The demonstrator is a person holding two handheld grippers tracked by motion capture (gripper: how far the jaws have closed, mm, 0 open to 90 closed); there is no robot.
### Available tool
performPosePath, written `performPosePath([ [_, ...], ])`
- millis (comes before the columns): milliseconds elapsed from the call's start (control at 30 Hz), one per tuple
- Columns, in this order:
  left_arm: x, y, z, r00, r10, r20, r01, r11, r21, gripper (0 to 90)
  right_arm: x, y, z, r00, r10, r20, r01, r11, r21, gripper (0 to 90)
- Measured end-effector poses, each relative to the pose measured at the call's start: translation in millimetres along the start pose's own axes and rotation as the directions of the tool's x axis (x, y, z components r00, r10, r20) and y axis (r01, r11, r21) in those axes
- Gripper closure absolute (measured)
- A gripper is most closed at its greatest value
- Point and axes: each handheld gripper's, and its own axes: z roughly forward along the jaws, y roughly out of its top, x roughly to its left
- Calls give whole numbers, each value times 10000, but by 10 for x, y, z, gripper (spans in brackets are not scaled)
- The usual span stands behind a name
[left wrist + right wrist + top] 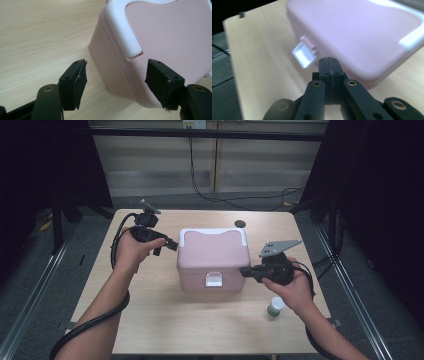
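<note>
A pink lidded box with a white handle folded flat on its lid and a white front latch stands mid-table. My left gripper hovers at the box's upper left corner. In the left gripper view, the left gripper is open, its jaws on either side of the box's corner without touching it, below the handle's end. My right gripper is held at the box's right front. In its own view, the right gripper is shut on nothing, beside the latch.
A small white bottle with a green band stands on the table under my right hand. A dark round hole sits behind the box. Bare wood stretches in front of the box; dark floor surrounds the table.
</note>
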Motion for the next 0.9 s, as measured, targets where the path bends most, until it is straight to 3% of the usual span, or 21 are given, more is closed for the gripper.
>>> performPosePath([
  [267, -17, 42, 42, 10000, 33, 17, -33, 10000, 38, 316, -169, 175, 150, 9964, 118, 839, -98, 9997, -238, 900],
  [333, -15, 50, 75, 10000, 75, 28, -75, 10000, 66, 316, -186, 188, 188, 9943, 23, 1068, -15, 10000, -77, 900],
  [533, -15, 82, 128, 9999, -54, 103, 55, 9999, -150, 315, -228, 193, 267, 9926, 132, 1206, -108, 9997, -204, 900],
  [900, -53, 184, 298, 9996, -130, 250, 130, 9999, 30, 317, -230, 192, 283, 9917, 1, 1289, 26, 9998, -203, 900],
])
